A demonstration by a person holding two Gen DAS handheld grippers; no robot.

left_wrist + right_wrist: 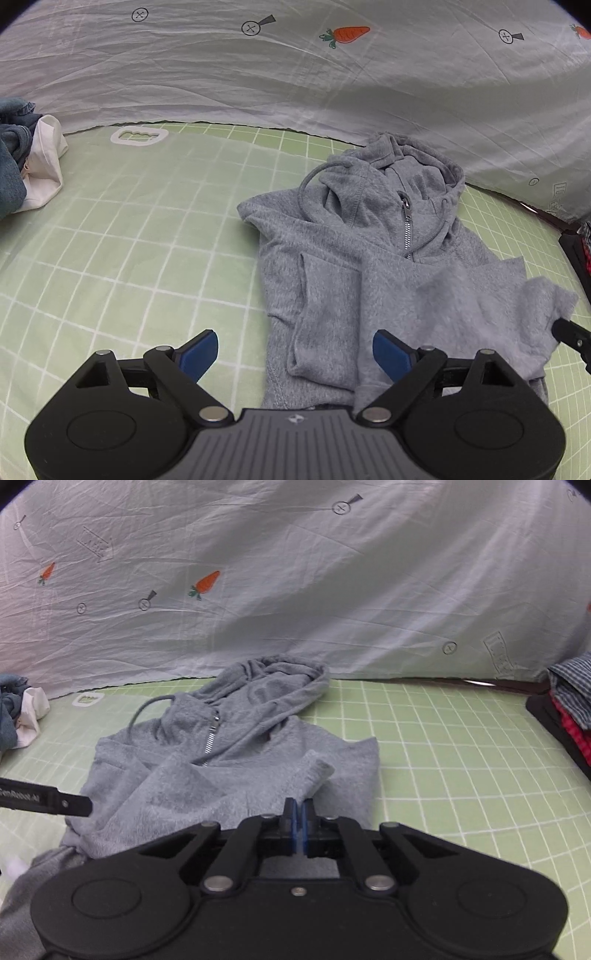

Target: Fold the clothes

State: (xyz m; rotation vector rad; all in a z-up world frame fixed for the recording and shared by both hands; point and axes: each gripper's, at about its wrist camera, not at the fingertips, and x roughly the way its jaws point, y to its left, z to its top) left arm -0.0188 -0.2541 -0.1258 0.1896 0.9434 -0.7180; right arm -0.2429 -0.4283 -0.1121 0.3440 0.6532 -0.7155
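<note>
Slippage is the chief risk here: the right gripper (pixel 298 825) has its blue pads pressed together over the near part of the grey hoodie (pixel 236 760), and whether they pinch a thin fold of fleece or only meet above it cannot be told from the right wrist view; a bite that shallow on soft knit would probably let go as soon as the fold is drawn across. A second hazard is the loose drawstring (pixel 308 184), looped out beside the hood, which could snag a finger or drag the hood askew. The left gripper (pixel 295 354) hangs with its jaws wide apart over the hoodie's near left edge, holding nothing, so that side is not pinned and the whole garment might slide on the smooth sheet rather than crease. The hoodie lies face up in the middle of the green checked bedsheet (pixel 129 240), sleeves folded inward over the chest, metal zipper (pixel 406 225) partly closed, hood crumpled towards the pale carrot-printed cloth (pixel 332 92) behind. Its fleece looks thick, matte and limp, forming rounded, bulky folds. Denim and white fabric (pixel 33 162) sit bunched well apart at the far left.
</note>
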